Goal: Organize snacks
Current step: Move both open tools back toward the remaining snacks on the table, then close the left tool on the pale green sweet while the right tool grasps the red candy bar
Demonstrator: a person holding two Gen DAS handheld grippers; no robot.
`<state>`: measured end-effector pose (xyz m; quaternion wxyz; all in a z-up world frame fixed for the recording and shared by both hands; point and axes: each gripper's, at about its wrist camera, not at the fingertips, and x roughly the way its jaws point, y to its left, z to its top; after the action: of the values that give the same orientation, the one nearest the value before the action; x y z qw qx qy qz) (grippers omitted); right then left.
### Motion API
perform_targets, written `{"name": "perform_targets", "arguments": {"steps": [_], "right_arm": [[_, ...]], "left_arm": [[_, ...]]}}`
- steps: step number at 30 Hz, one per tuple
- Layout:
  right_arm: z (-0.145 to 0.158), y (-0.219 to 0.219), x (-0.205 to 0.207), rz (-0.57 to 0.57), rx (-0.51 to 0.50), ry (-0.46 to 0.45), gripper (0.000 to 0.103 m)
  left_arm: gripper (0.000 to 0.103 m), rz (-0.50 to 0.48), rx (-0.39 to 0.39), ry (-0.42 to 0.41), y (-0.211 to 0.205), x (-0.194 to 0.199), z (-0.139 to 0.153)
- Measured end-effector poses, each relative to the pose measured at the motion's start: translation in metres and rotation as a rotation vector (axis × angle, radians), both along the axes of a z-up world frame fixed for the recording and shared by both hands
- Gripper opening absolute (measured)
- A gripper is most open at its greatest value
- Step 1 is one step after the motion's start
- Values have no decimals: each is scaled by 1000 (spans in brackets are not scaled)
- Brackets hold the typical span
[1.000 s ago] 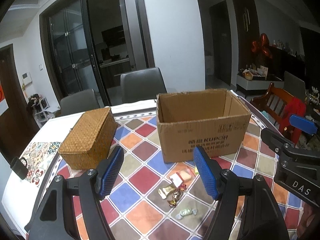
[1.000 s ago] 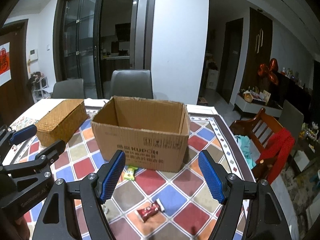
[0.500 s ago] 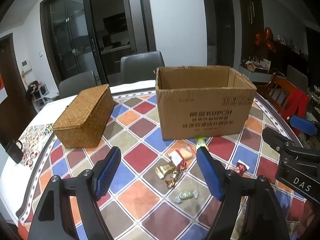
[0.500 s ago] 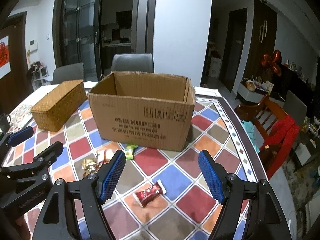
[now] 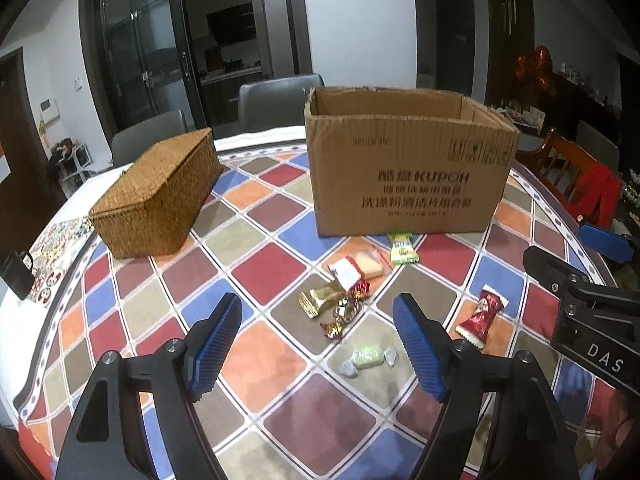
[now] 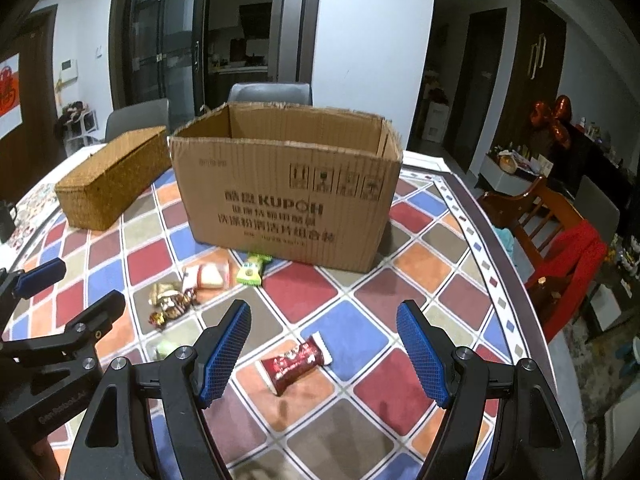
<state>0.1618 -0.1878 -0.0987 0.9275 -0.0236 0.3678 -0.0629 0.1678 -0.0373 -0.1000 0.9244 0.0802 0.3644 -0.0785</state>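
Note:
An open cardboard box [image 5: 408, 176] stands on the chequered table; it also shows in the right wrist view [image 6: 286, 196]. Several wrapped snacks lie in front of it: a green packet [image 5: 403, 249], a cracker pack [image 5: 360, 266], a gold wrapper [image 5: 320, 298], a pale green candy [image 5: 367, 358] and a red bar [image 5: 482, 316]. The red bar [image 6: 296, 362] lies just ahead of my right gripper [image 6: 324, 350], which is open and empty. My left gripper [image 5: 318, 346] is open and empty above the small candies.
A closed wicker basket [image 5: 158, 194] sits left of the box, also in the right wrist view [image 6: 108, 178]. Grey chairs [image 5: 280, 100] stand behind the table. A wooden chair with red cloth [image 6: 560, 240] is at the right edge.
Both grippers have tilted down and come lower toward the table. The snacks now show more fully in front of the fingers. Both stay open.

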Motion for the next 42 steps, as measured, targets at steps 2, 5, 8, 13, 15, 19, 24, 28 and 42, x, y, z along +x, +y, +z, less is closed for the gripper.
{"name": "perform_targets", "arguments": {"steps": [2, 5, 8, 13, 15, 19, 24, 28, 42], "right_arm": [[-6, 0, 0, 8, 0, 9, 76], [-14, -1, 1, 28, 3, 22, 76], [-23, 0, 3, 49, 1, 39, 76], [-35, -1, 6, 67, 3, 56, 76], [-38, 0, 6, 82, 4, 56, 76], [-47, 2, 8, 122, -1, 68, 76], [-59, 2, 13, 156, -11, 99, 76], [-68, 0, 18, 181, -2, 123, 76], [-88, 1, 36, 281, -16, 186, 76]], "left_arm": [[78, -2, 1, 8, -1, 0, -6], [78, -9, -4, 12, -3, -3, -14], [78, -14, -6, 13, -5, -4, -20], [80, -19, -19, 41, -8, -3, -31], [84, -21, -15, 47, -9, -3, -36], [84, -28, 1, 65, -13, -2, -46], [84, -33, 5, 93, -17, 1, -56], [84, -53, 29, 90, -22, 0, -62], [84, -52, 35, 130, -25, 10, -77]]}}
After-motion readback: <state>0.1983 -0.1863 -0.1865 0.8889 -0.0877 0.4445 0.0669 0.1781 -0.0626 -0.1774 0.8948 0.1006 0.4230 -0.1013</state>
